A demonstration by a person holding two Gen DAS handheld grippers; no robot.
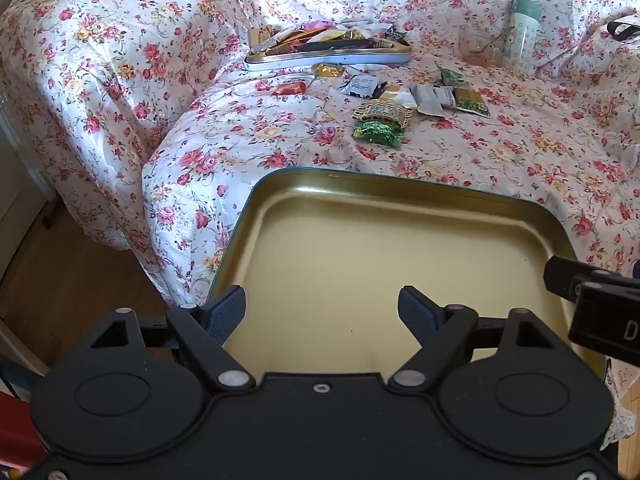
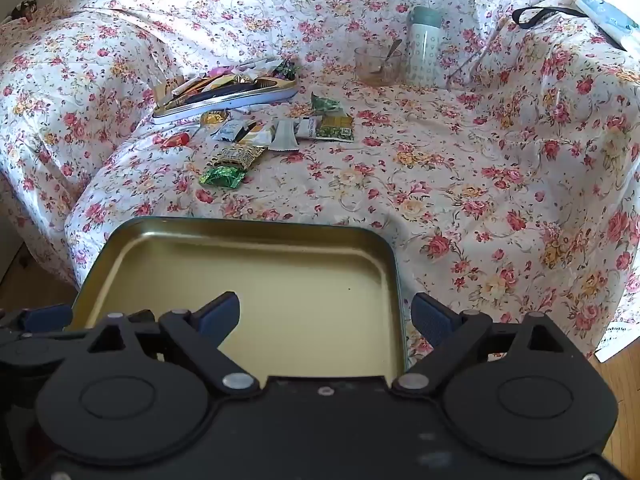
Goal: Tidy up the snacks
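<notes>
Starting out, you hold both the left tongs (image 1: 322, 312) and right tongs (image 2: 326, 318) wide and holding nothing over the empty gold tin (image 1: 400, 248). Beyond the tin, loose snacks (image 1: 384, 114) lie on the flowery sofa cover (image 1: 200, 128). Next you should probably reach out and pinch one snack.

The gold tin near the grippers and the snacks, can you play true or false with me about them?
1. The near gold tin has nothing in it. True.
2. The left gripper is squeezing a snack. False: it is open and holds nothing.
3. A green packet lies on the flowery cloth. True.
4. The far tin is bare. False: wrappers fill it.
5. A spoon stands in the glass. True.
</notes>
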